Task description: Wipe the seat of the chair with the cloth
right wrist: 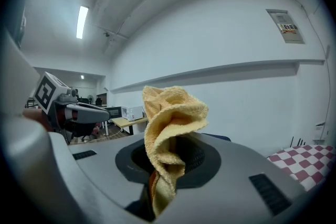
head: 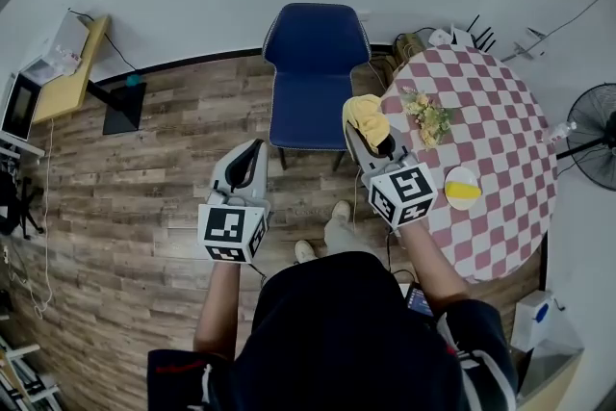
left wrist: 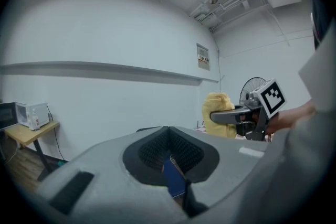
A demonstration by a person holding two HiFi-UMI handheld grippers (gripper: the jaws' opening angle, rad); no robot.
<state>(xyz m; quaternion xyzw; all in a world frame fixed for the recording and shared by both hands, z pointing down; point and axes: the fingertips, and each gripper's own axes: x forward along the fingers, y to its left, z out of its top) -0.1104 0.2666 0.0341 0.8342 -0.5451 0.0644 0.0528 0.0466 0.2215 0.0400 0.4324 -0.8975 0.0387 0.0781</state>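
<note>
A blue chair stands against the far wall, its seat bare. My right gripper is shut on a yellow cloth, which bunches up above the jaws; it hangs at the seat's right edge, beside the table. The cloth and right gripper also show in the left gripper view. My left gripper is shut with nothing in it, held over the floor in front of the chair's left corner. A sliver of the blue chair shows behind its jaws.
A round table with a red-and-white checked cloth stands right of the chair, carrying a flower bunch and a white plate with a yellow thing. A fan is at far right. A wooden shelf sits left.
</note>
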